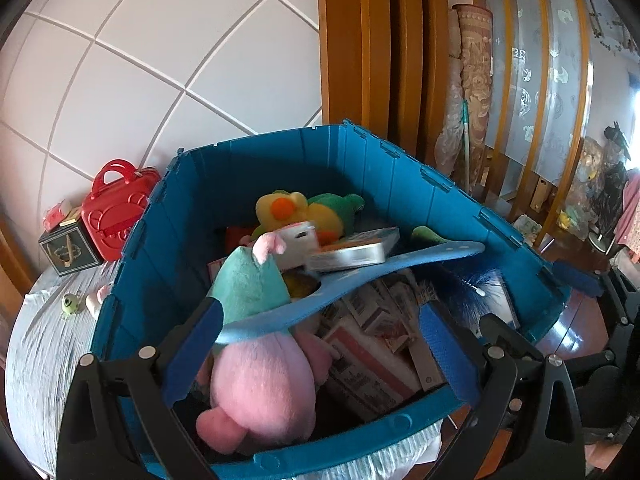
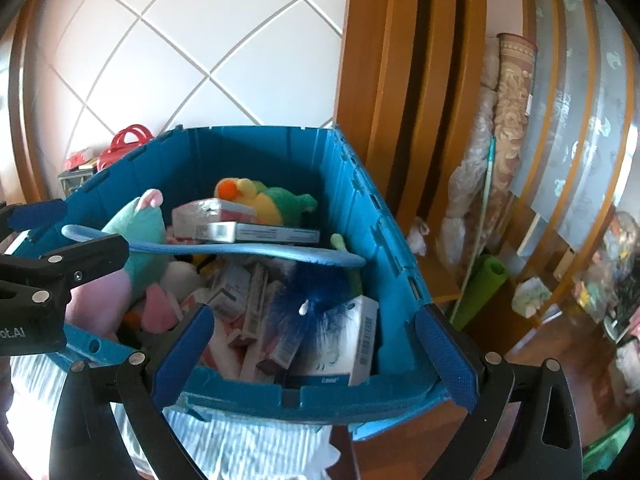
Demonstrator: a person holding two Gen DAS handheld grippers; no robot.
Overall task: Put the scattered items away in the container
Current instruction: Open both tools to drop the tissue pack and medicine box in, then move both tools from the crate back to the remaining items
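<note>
1. At the far left, a dark gift box [image 1: 68, 249] and a red toy suitcase [image 1: 116, 210] stand on a surface covered with a grey-white striped cloth [image 1: 44, 344], against a wall of large white tiles [image 1: 168, 40] set on the diagonal. A small green one-eyed figure [image 1: 71, 303] lies on the cloth nearer the front, just beside the crate's left wall.
2. The blue plastic crate [image 1: 280, 152] sits on that cloth, its near rim at the cloth's front edge. It is already well filled: a pink and teal plush [image 1: 256, 364] leans in the near left corner, a yellow and green plush [image 1: 304, 210] lies at the back, and cartons and boxes [image 2: 340, 344] are piled on the right.
3. A light blue strap-like piece [image 1: 360, 276] arches across the crate from left to right, over the plush; a blue feathery toy [image 2: 308, 312] lies on the cartons beneath it.
4. The left gripper [image 1: 320, 356] hovers over the crate's near left corner, jaws spread wide, holding nothing that I can see; the strap's end lies by its left finger.
5. The right gripper [image 2: 316, 356] hangs over the near rim, equally wide apart and empty.
6. Right of the crate rise orange wooden door frames [image 2: 400, 120], a rolled patterned carpet [image 2: 512, 120], frosted glass panels [image 1: 532, 92] and a cluttered wooden floor [image 2: 532, 340].
</note>
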